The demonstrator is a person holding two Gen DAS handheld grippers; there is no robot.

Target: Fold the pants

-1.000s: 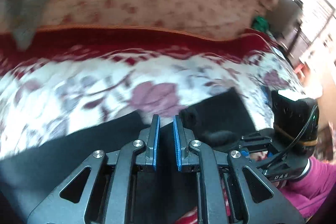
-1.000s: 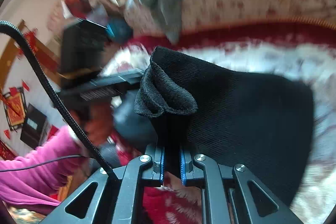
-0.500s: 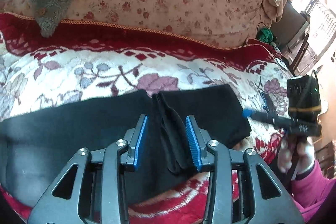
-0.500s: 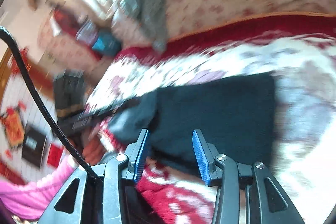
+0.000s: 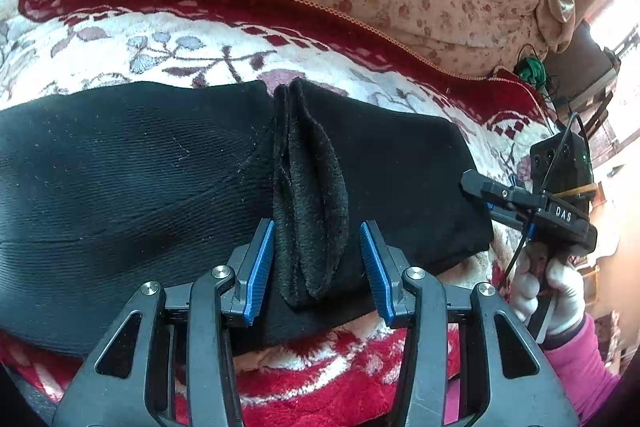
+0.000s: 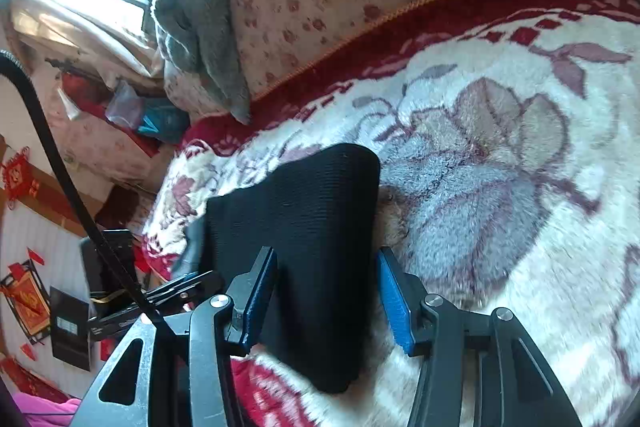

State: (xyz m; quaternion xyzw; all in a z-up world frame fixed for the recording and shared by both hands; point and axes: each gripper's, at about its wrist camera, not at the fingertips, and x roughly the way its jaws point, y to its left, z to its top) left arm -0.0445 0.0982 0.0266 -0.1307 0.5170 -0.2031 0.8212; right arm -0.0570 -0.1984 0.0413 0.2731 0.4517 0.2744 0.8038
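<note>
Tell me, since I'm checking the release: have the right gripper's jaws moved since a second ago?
Yes. The right gripper, shut on the black pants then, now stands open, the pants flat on the floral blanket.

Floral blanket [image 5: 192, 39] — grey towel [image 6: 192, 11]

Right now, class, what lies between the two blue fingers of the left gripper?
In the left wrist view, a raised bunched ridge of the black pants stands between the open left gripper fingers, unclamped.
</note>
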